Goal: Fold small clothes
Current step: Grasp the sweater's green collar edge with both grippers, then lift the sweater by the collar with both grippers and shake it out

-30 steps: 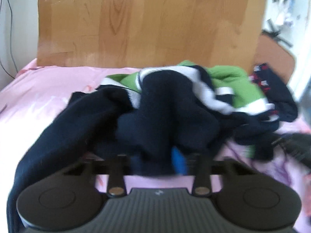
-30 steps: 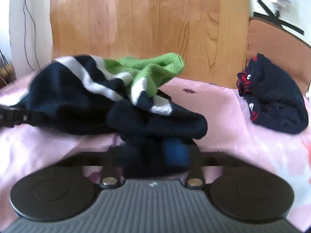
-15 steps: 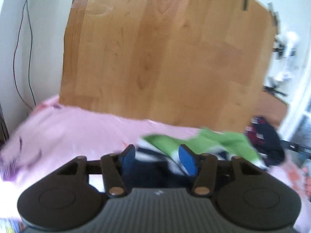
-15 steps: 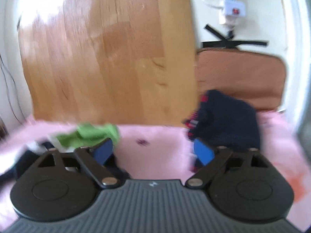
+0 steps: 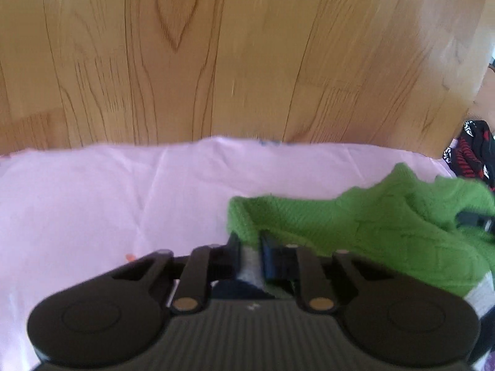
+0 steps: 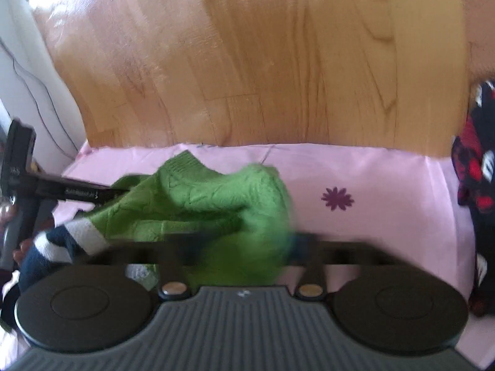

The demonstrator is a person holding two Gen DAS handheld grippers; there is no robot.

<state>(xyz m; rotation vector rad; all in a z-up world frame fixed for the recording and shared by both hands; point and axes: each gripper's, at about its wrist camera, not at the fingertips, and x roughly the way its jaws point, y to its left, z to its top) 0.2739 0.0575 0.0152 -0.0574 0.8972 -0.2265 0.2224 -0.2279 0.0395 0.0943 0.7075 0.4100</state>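
Observation:
A green knit sweater point(image 5: 386, 225) with white and navy stripes lies bunched on the pink sheet point(image 5: 92, 201). My left gripper point(image 5: 250, 247) is shut on its grey-white edge at the left end. In the right wrist view the sweater point(image 6: 201, 198) drapes over my right gripper point(image 6: 244, 244). That gripper is blurred, its jaws closing with green knit between them. The left gripper point(image 6: 114, 193) reaches into the sweater from the left, and the right gripper's tip point(image 5: 473, 219) shows at the sweater's right end.
A wooden headboard point(image 6: 247, 61) stands just behind the sheet point(image 6: 371, 185). A dark folded garment point(image 6: 476, 170) with red and white print lies at the right, also at the frame's edge for the left wrist point(image 5: 470, 154). A cable point(image 6: 31, 92) hangs on the left wall.
Both grippers let go of the navy bunch, opened and swung toward the headboard. They have closed again on the sweater's green end.

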